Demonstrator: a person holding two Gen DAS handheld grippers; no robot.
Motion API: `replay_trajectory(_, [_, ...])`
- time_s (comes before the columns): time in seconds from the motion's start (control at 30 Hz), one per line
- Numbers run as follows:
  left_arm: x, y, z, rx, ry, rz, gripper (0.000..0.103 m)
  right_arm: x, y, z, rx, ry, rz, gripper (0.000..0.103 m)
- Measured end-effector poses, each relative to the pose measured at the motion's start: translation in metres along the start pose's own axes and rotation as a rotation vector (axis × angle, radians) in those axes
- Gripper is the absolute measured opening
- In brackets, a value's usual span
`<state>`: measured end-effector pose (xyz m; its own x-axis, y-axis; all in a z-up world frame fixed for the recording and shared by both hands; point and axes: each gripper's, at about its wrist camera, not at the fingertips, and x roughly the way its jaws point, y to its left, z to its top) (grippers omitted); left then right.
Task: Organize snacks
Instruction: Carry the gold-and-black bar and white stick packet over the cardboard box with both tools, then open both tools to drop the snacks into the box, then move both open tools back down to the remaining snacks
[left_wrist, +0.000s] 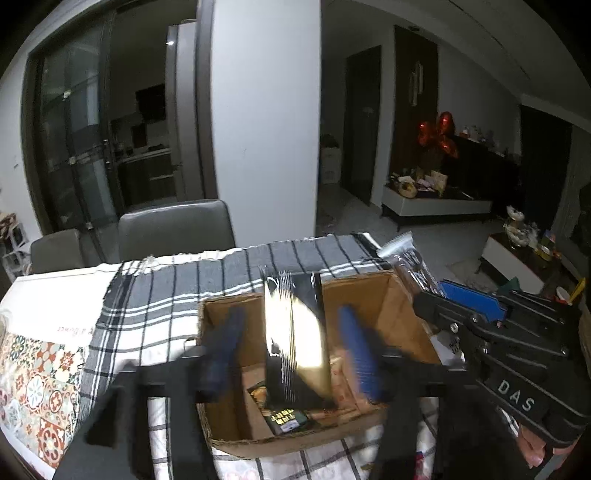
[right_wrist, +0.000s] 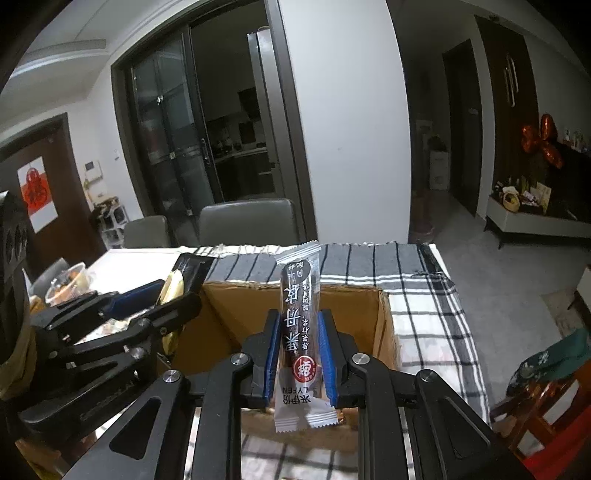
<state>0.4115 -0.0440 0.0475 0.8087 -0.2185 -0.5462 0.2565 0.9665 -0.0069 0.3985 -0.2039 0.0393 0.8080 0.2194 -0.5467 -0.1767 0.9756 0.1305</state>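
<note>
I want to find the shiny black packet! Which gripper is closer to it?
Left. The left gripper is open around the black packet over the box; the right gripper is off beside it, holding a snack stick.

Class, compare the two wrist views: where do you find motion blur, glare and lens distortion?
Left wrist view: the left tongs are smeared by motion blur, and glare whitens the black packet. Right wrist view: the snack stick reads sharp. Both views: fisheye bends the walls, corners go black.
</note>
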Motion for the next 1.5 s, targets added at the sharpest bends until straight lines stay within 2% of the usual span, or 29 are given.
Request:
replay_trajectory(0.03, [-0.002, 0.001, -0.001, -0.002, -0.009, 0.011, 0.07, -0.001, 0.0, -0.001, 0.001, -0.001, -0.005, 0.037])
replay_trajectory(0.07, [-0.005, 0.001, -0.002, 0.003, -0.016, 0.017, 0.07, -0.003, -0.002, -0.003, 0.003, -0.006, -0.01, 0.037])
replay_trajectory(0.5, [-0.076, -0.012, -0.03, 0.061, -0.096, 0.044, 0.07, -0.062, 0.007, -0.035, 0.002, -0.063, 0.008, 0.037])
replay_trajectory(0.77, [-0.122, -0.019, -0.051, 0.06, -0.135, 0.029, 0.07, -0.107, 0.015, -0.06, 0.012, -0.106, 0.028, 0.037])
replay_trajectory(1.1, [-0.15, -0.028, -0.089, 0.049, -0.108, 0.01, 0.07, -0.134, 0.021, -0.098, 0.032, -0.094, 0.042, 0.037])
replay_trajectory(1.5, [-0.143, -0.03, -0.147, 0.019, -0.001, 0.01, 0.07, -0.125, 0.021, -0.154, 0.076, 0.028, 0.055, 0.037])
